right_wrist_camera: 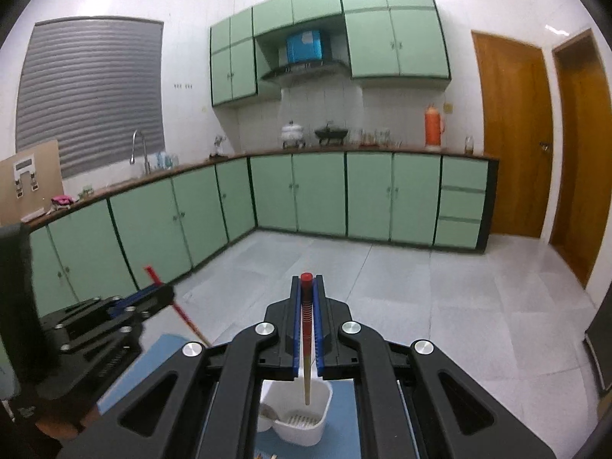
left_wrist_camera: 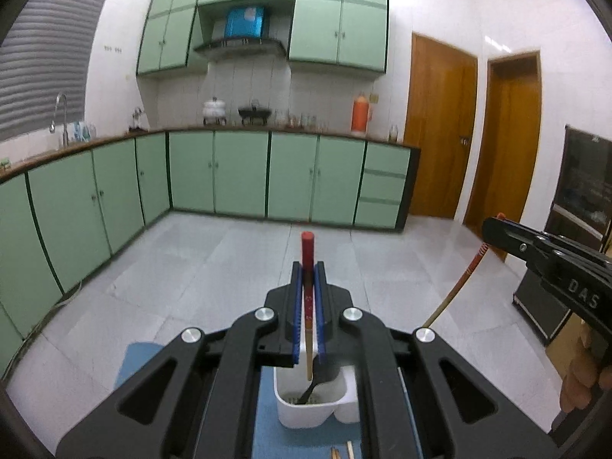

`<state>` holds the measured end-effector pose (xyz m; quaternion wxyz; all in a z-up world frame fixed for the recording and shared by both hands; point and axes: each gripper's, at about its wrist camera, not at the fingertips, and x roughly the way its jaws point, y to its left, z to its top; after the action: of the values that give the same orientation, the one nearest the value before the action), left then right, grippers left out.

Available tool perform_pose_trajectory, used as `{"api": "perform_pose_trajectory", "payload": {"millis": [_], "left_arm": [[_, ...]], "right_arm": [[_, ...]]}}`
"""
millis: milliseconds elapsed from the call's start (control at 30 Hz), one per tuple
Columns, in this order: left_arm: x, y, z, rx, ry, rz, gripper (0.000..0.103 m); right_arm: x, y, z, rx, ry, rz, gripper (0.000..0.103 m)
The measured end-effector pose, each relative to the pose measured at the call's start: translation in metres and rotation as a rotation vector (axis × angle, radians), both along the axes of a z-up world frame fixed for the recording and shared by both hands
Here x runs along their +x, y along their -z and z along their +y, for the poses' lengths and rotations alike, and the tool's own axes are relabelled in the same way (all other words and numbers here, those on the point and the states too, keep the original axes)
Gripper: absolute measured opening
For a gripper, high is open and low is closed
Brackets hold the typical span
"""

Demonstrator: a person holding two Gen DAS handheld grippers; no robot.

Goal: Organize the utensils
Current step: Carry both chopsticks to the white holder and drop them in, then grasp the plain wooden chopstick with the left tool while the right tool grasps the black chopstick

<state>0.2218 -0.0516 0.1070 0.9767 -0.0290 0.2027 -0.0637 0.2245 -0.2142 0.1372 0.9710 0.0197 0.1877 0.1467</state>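
My left gripper (left_wrist_camera: pixel 309 267) pinches one red-topped chopstick (left_wrist_camera: pixel 307 246), my right gripper (right_wrist_camera: pixel 306 283) pinches another (right_wrist_camera: pixel 305 287), both above the white utensil holder (left_wrist_camera: pixel 313 407).

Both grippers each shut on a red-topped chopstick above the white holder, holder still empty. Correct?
Not empty. The left wrist view shows a black utensil already standing in the white holder. The rest holds: left gripper and right gripper are each shut on a red-topped chopstick above it.
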Motion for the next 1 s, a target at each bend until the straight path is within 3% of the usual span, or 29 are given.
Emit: {"api": "perform_pose_trajectory", "payload": {"millis": [167,200,233,367,600,700,867,1000], "left_arm": [[-0.002,0.022,0.011,0.009,0.005,0.046,0.008],[-0.006,0.024,0.012,0.012,0.005,0.049,0.014],[-0.008,0.026,0.014,0.012,0.004,0.05,0.022],[-0.029,0.038,0.019,0.011,-0.007,0.061,0.028],[-0.102,0.08,0.024,0.029,-0.045,0.043,0.05],[-0.133,0.105,0.027,0.035,-0.062,0.053,0.059],[-0.169,0.145,0.027,0.052,-0.048,0.121,0.061],[-0.185,0.165,0.031,0.052,-0.046,0.169,0.061]], "right_arm": [[0.0,0.029,0.005,-0.017,-0.035,0.063,0.01],[-0.003,0.033,0.004,-0.017,-0.033,0.066,0.012],[-0.006,0.037,0.002,-0.012,-0.029,0.07,0.016],[-0.029,0.052,-0.006,0.012,-0.009,0.068,0.029],[-0.104,0.104,-0.021,0.061,0.084,0.073,0.056],[-0.138,0.137,-0.023,0.058,0.138,0.103,0.059],[-0.186,0.19,-0.017,0.046,0.173,0.18,0.061],[-0.209,0.214,-0.009,0.036,0.162,0.248,0.06]]}}
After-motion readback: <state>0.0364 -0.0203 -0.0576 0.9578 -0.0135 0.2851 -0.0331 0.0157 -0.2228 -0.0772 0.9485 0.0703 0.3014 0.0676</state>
